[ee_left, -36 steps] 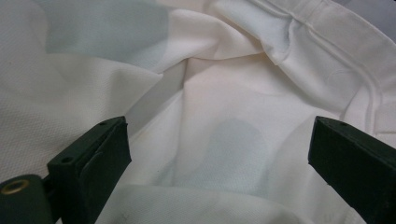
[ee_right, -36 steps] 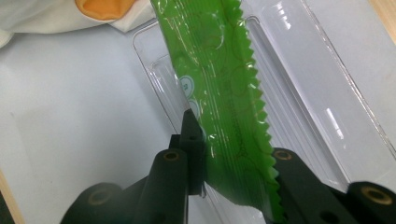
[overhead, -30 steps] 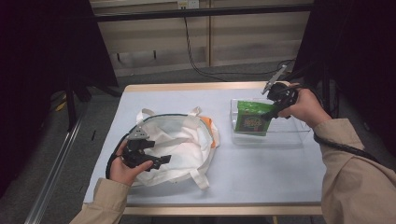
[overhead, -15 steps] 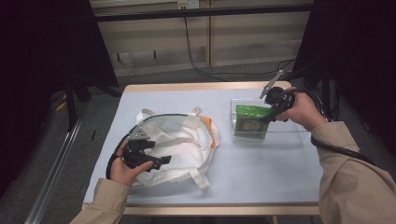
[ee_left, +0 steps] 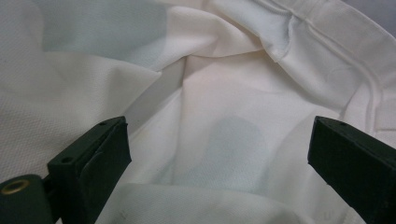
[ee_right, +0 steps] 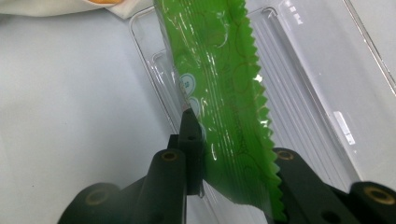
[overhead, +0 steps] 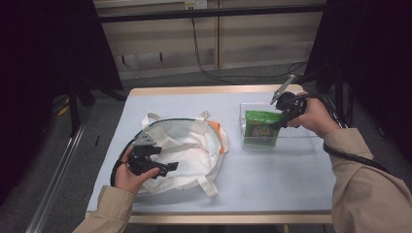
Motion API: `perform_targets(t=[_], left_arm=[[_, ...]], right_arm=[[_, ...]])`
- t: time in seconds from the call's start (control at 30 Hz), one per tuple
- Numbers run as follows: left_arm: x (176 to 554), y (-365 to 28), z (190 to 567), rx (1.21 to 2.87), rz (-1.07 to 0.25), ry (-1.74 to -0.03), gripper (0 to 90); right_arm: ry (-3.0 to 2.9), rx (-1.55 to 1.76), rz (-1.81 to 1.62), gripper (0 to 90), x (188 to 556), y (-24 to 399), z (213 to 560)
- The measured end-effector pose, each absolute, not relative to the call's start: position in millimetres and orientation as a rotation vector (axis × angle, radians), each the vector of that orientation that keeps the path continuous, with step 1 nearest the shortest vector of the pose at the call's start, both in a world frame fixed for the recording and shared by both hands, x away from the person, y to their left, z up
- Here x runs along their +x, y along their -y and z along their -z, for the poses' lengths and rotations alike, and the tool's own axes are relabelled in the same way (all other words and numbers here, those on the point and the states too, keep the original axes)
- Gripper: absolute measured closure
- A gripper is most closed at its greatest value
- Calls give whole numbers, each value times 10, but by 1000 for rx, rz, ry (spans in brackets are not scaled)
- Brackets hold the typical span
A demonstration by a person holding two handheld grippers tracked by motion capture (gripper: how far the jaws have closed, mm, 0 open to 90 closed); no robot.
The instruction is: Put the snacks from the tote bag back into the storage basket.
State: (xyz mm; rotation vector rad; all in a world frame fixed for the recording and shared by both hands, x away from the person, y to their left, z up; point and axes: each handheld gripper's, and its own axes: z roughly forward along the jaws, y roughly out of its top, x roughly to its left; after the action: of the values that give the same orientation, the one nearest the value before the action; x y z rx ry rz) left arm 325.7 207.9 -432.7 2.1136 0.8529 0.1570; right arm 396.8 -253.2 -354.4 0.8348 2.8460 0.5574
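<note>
A green snack packet point(overhead: 261, 127) point(ee_right: 224, 93) hangs over a clear plastic bin point(overhead: 291, 141) point(ee_right: 317, 102) at the table's right. My right gripper point(overhead: 281, 122) point(ee_right: 229, 172) is shut on the packet's serrated edge and holds it up on edge. A white cloth tote bag point(overhead: 189, 145) point(ee_left: 210, 116) with an orange patch lies open at the table's left. My left gripper point(overhead: 163, 167) point(ee_left: 219, 168) rests on the bag's near rim, open, its two jaws wide apart over the white lining with nothing between them.
The pale blue table top point(overhead: 272, 179) has free room in front of the bin and between bag and bin. Black cables run on the floor behind the table, and a dark curtain stands at both sides.
The right gripper has drawn the green packet a little nearer and lower over the bin. The left gripper has stayed on the bag.
</note>
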Motion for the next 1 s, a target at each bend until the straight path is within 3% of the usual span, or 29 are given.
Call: perform_targets(t=[0.53, 1.0], left_arm=[[3258, -2070, 4333, 2126, -159, -850, 57], [3260, -2056, 4337, 2127, -156, -850, 56]], right_arm=[[-2847, 819, -563, 750, 3938, 2564, 3571], [-2843, 858, -607, 668, 3905, 2581, 3582]])
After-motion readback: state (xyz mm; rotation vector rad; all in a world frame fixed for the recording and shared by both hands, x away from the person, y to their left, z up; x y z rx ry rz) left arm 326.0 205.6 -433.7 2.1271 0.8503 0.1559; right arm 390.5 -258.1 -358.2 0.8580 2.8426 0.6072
